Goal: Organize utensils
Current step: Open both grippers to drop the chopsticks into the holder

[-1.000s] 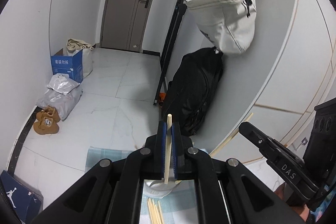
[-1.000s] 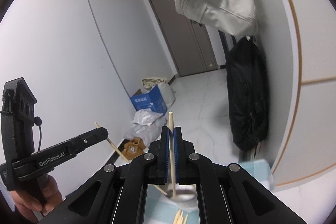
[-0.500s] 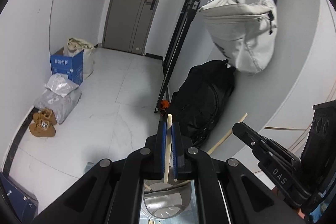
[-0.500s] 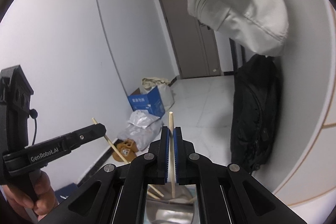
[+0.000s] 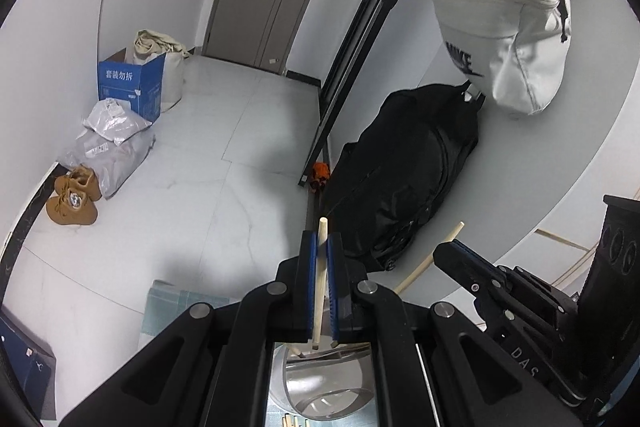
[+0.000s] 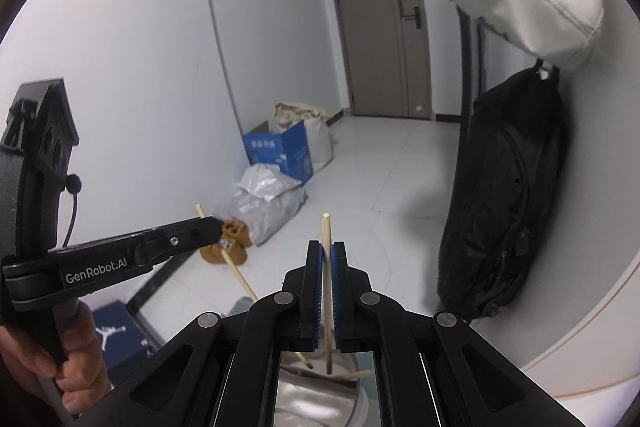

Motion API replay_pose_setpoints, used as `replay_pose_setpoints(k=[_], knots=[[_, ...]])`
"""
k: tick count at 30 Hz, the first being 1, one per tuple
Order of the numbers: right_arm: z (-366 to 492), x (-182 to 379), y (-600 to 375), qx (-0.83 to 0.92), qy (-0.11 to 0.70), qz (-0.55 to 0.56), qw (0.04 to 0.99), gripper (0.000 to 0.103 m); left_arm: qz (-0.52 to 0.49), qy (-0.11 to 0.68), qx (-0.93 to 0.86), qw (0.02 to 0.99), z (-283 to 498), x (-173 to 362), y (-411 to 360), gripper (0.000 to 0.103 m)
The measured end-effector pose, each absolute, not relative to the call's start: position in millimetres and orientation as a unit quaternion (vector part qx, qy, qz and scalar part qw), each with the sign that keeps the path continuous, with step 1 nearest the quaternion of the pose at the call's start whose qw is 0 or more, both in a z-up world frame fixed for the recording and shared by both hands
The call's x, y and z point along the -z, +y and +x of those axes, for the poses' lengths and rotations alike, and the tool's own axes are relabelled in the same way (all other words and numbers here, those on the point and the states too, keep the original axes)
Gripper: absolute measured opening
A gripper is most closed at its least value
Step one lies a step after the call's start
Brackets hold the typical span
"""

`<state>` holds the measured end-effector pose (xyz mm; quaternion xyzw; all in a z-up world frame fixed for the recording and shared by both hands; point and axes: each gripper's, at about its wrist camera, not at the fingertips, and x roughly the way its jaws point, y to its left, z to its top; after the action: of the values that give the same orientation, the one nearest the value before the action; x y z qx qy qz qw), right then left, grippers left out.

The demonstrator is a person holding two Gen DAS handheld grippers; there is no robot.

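Beyond both grippers the tiled floor (image 5: 224,131) lies open in the middle, running back to a brown door (image 6: 384,27). Its left edge is crowded: a blue cardboard box (image 5: 130,83) with a cloth bag behind it, grey plastic parcels (image 5: 108,147) and a pair of tan shoes (image 5: 72,197) stand against the white wall. On the right a black bag (image 5: 404,183) leans on the curved wall, with a white bag (image 5: 504,39) hanging above it.

Directly below the fingers stands a shiny metal cup (image 5: 328,383) on a pale blue mat (image 5: 168,303) that covers the bench. In the right wrist view two more wooden sticks rest slanted inside the cup, their ends showing near its far rim. A few stick tips lie on the mat just in front of the cup in the left wrist view.

The left gripper (image 5: 323,259) has its blue-padded fingers pressed onto a pale wooden chopstick (image 5: 320,279), held nearly upright with its lower end just over the cup's mouth. The right gripper (image 6: 327,267) pinches a second chopstick (image 6: 327,291) the same way, its lower end inside the cup's opening. Each stick is thin, round and light bamboo-coloured, with its blunt top poking above the fingers. A hand (image 6: 60,359) grips the left gripper's handle.
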<state>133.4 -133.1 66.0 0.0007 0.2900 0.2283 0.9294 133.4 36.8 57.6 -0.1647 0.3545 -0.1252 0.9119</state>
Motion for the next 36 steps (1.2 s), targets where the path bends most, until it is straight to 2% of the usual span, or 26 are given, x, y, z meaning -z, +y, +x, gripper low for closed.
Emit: replay_pose_setpoints(k=[8, 11, 13, 14, 25, 36], knots=[[134, -49, -126, -0.254, 0.320, 0.005, 0.913, 0.006, -0.181, 0.390, 0.159, 0.889, 140, -49, 40, 0.003], [133, -44, -134, -0.255, 0.330, 0.024, 0.909, 0.009, -0.161, 0.387, 0.155, 0.894, 137, -54, 37, 0.023], [130, -41, -141, -0.253, 0.336, 0.041, 0.906, 0.013, -0.161, 0.380, 0.154, 0.898, 133, -55, 39, 0.045], [129, -40, -144, -0.253, 0.336, 0.045, 0.906, 0.016, -0.164, 0.378, 0.150, 0.899, 130, -56, 41, 0.046], [93, -53, -170, -0.234, 0.320, 0.080, 0.915, 0.046, -0.146, 0.380, 0.115, 0.906, 109, -65, 39, 0.048], [59, -72, -185, -0.236, 0.299, 0.115, 0.917, 0.054, -0.128, 0.367, 0.115, 0.914, 76, -86, 30, 0.049]])
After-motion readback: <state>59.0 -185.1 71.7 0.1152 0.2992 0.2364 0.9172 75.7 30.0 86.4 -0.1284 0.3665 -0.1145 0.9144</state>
